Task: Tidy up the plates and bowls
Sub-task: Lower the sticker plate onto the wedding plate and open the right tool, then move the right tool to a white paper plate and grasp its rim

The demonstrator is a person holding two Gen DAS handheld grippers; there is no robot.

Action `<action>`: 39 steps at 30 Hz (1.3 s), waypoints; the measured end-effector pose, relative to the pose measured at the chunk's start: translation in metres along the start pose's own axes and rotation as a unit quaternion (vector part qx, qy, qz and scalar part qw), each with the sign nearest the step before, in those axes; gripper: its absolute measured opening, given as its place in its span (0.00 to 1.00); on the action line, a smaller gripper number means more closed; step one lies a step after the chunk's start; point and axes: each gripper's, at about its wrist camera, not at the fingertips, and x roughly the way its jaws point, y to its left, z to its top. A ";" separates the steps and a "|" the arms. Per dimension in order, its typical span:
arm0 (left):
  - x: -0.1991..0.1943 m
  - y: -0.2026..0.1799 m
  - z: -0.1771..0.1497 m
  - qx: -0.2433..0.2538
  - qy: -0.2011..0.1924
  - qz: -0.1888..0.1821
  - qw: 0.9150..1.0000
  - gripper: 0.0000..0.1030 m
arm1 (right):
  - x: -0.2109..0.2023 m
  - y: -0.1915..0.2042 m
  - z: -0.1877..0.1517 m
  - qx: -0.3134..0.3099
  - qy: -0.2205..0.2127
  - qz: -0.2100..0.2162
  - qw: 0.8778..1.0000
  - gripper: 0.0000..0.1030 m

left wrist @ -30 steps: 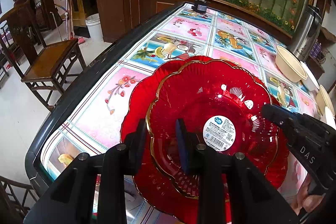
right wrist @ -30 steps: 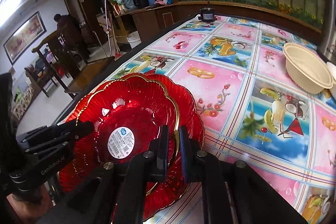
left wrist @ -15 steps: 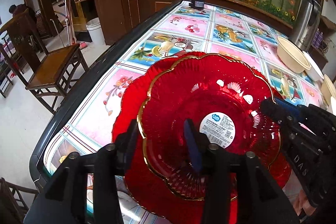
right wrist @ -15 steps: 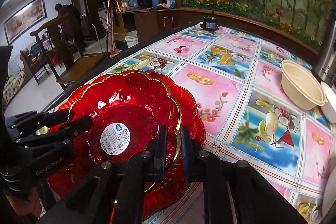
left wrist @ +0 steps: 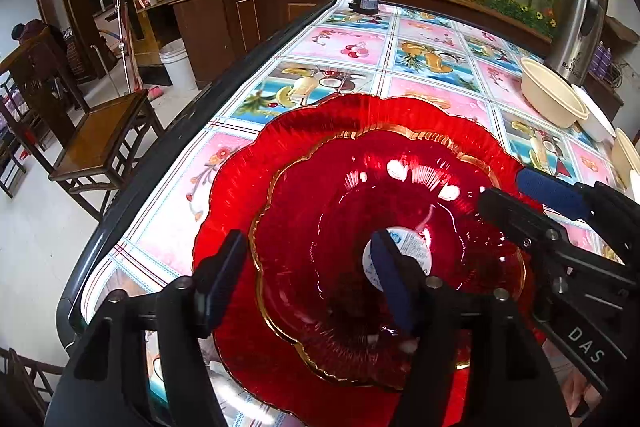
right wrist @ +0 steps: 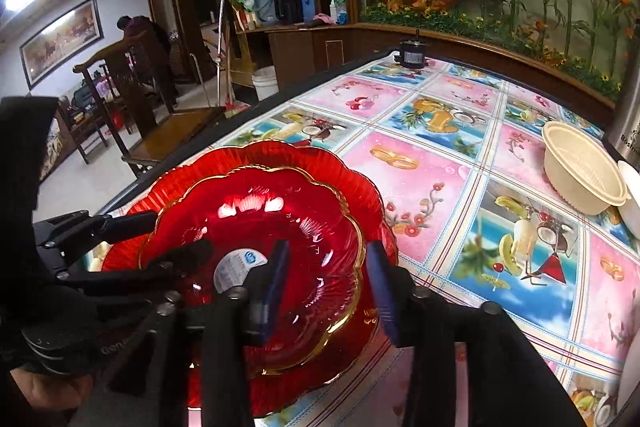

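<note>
Near table edge: my left gripper (left wrist: 304, 277) and right gripper (right wrist: 328, 287) opening, pads straddling but clear of gold-rimmed red glass bowl (left wrist: 360, 227), nested in larger red scalloped plate (left wrist: 240, 187). Judged stiff, slick, breakable; grip rims. Beyond: cream plastic bowl (right wrist: 580, 167), likely light.

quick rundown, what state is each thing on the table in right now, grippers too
smaller red plate: nested inside the larger one, label up
larger red plate: flat on the table, under the smaller one
left gripper: jaws opening, straddling the smaller plate's rim, pads off it
right gripper: jaws opening, straddling the rim on the other side, pads off it
cream bowl: upright, empty, apart from the plates
steel flask: upright, lid on
</note>
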 end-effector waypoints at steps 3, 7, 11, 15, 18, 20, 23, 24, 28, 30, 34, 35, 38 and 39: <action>-0.002 0.001 0.000 -0.002 -0.005 0.004 1.000 0.63 | -0.002 -0.003 0.001 0.014 -0.001 0.013 1.000 0.43; -0.008 0.000 0.002 0.000 -0.018 0.021 1.000 0.70 | -0.011 -0.012 0.002 0.038 -0.015 0.023 0.999 0.43; -0.016 0.000 0.005 0.003 -0.038 0.040 0.998 0.71 | -0.019 -0.022 0.004 0.062 -0.031 0.025 0.997 0.43; -0.023 -0.001 0.006 0.012 -0.062 0.064 0.996 0.71 | -0.021 -0.032 0.003 0.085 -0.033 0.030 0.995 0.43; -0.030 -0.004 0.006 0.020 -0.083 0.077 0.993 0.71 | -0.023 -0.037 0.003 0.095 -0.035 0.030 0.994 0.43; -0.035 -0.008 0.006 0.029 -0.093 0.084 0.992 0.71 | -0.024 -0.040 0.002 0.099 -0.036 0.029 0.994 0.43; -0.040 -0.015 0.006 0.043 -0.106 0.091 0.989 0.77 | -0.024 -0.044 0.002 0.107 -0.035 0.030 0.993 0.43; -0.042 -0.017 0.006 0.045 -0.109 0.093 0.989 0.77 | -0.024 -0.046 0.002 0.110 -0.034 0.031 0.993 0.43; -0.046 -0.027 0.006 0.059 -0.115 0.091 0.987 0.77 | -0.025 -0.050 0.001 0.114 -0.032 0.032 0.992 0.43; -0.047 -0.030 0.005 0.066 -0.117 0.093 0.987 0.77 | -0.026 -0.051 0.000 0.116 -0.034 0.032 0.992 0.43; -0.049 -0.037 0.004 0.073 -0.119 0.094 0.986 0.77 | -0.029 -0.053 -0.001 0.119 -0.035 0.032 0.992 0.43; -0.050 -0.039 0.004 0.075 -0.120 0.094 0.985 0.77 | -0.029 -0.054 -0.002 0.120 -0.035 0.033 0.992 0.43; -0.052 -0.044 0.003 0.079 -0.124 0.096 0.984 0.77 | -0.033 -0.056 -0.003 0.123 -0.038 0.032 0.991 0.43; -0.052 -0.045 0.002 0.080 -0.124 0.096 0.984 0.77 | -0.034 -0.057 -0.003 0.125 -0.039 0.033 0.991 0.43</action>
